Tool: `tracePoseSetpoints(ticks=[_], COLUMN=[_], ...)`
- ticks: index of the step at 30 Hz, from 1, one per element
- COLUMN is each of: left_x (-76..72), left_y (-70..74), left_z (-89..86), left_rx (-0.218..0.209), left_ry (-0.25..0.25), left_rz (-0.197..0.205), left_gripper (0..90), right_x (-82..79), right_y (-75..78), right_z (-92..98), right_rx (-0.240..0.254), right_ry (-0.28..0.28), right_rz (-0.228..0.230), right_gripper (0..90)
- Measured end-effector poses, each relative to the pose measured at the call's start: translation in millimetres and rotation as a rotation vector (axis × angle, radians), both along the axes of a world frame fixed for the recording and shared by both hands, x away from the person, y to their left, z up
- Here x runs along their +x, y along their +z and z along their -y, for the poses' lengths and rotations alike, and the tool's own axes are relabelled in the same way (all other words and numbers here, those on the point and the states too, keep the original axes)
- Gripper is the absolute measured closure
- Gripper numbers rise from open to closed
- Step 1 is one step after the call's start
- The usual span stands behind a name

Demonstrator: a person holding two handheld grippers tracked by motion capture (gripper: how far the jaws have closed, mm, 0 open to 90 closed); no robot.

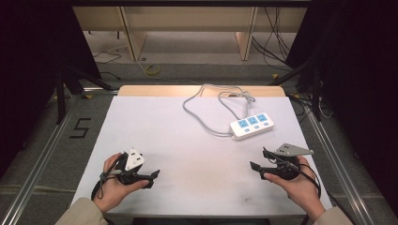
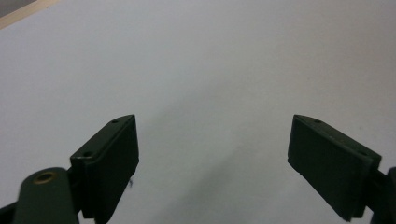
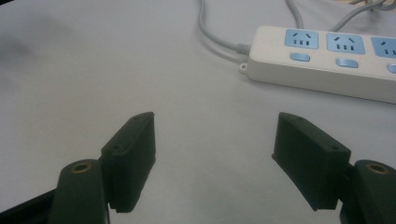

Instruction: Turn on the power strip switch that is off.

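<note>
Power strip (image 1: 251, 125) is lying near the bench's (image 1: 155, 122) far right edge; both grippers (image 1: 154, 176) (image 1: 259, 161) are hovering wide open, empty; its looping cable (image 1: 206, 108) risks snagging

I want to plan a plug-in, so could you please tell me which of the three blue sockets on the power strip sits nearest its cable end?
The socket leftmost in the right gripper view, where the grey cable enters the power strip; the other two sit farther along.
</note>
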State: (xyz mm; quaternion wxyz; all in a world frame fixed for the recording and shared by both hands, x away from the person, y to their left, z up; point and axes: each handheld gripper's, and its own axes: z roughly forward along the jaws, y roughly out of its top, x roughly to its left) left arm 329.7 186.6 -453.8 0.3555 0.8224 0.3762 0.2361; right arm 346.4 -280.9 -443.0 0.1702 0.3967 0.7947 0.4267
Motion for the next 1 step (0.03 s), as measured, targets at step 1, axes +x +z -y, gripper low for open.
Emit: tracePoseSetpoints(ticks=[1], left_x=[0.2], left_y=[0.0], left_z=[0.1], left_rx=[0.001], left_ry=[0.000], left_rz=[0.000], left_gripper=[16.1], right_x=[-0.5], right_y=[0.3], right_z=[-0.3], right_rx=[-0.001], right_ry=[0.000], right_rz=[0.002], right_gripper=[30.0])
